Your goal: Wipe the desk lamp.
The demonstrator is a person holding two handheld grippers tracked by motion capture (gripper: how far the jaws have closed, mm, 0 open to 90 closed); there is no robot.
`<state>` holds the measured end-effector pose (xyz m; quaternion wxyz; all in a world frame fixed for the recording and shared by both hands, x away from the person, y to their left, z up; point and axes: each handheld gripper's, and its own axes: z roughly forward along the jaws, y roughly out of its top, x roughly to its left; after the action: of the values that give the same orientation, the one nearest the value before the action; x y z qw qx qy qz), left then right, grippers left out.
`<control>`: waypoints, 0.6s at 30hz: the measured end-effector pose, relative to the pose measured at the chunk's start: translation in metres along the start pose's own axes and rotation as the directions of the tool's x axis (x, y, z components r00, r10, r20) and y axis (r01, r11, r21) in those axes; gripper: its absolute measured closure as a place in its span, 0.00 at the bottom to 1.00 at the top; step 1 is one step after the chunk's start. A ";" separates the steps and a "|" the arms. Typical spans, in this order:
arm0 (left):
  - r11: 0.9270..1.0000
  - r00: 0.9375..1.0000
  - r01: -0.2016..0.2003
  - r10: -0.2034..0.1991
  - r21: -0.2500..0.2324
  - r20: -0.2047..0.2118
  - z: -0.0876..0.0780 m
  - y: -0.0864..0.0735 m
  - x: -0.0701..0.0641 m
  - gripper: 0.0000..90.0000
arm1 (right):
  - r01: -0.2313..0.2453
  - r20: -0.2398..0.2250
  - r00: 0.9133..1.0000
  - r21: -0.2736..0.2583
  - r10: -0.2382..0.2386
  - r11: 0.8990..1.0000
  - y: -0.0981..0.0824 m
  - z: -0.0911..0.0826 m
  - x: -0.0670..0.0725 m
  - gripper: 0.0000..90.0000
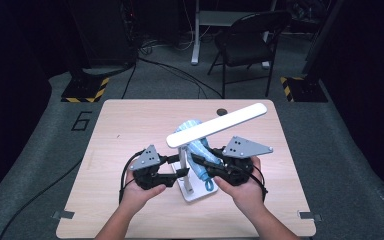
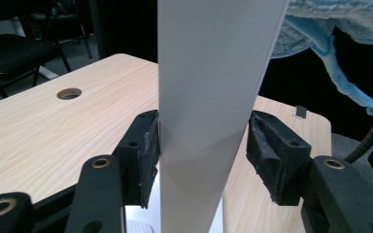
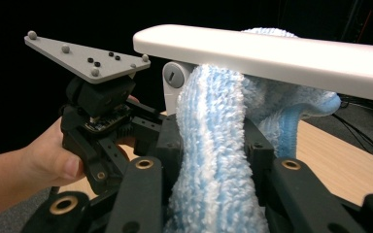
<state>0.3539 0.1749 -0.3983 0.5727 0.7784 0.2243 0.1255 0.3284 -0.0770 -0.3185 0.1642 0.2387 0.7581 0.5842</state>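
Standing near the middle of the table [image 1: 130, 125] was 1 white lamp [image 1: 217, 125], with 1 blue cloth [image 1: 200, 150] draped against its post [image 2: 204, 97]. 2 grippers worked at it, 1 in each of the person's hands. The lamp's head ran as a long bar from near-left to far-right in the high view, its far end tilted upward, while the post rose upright from a flat base [image 1: 192, 192]. The cloth hung lengthwise down the post, from under the head toward the base.

The left gripper [image 1: 177, 175] straddled the post: its left pad sat against the post, the right pad stood just apart, so the jaws were open. The right gripper [image 3: 213, 160] was clamped on the cloth, fabric bulging between its jaws.
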 end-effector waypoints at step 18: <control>0.999 0.999 -0.034 0.034 0.020 -0.026 0.002 -0.002 -0.003 0.58 | -0.021 0.023 0.999 -0.066 0.023 0.998 -0.006 -0.004 -0.002 0.76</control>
<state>0.3523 0.1724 -0.4007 0.5599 0.7859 0.2199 0.1435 0.3268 -0.0826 -0.3238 0.1747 0.2485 0.7338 0.6077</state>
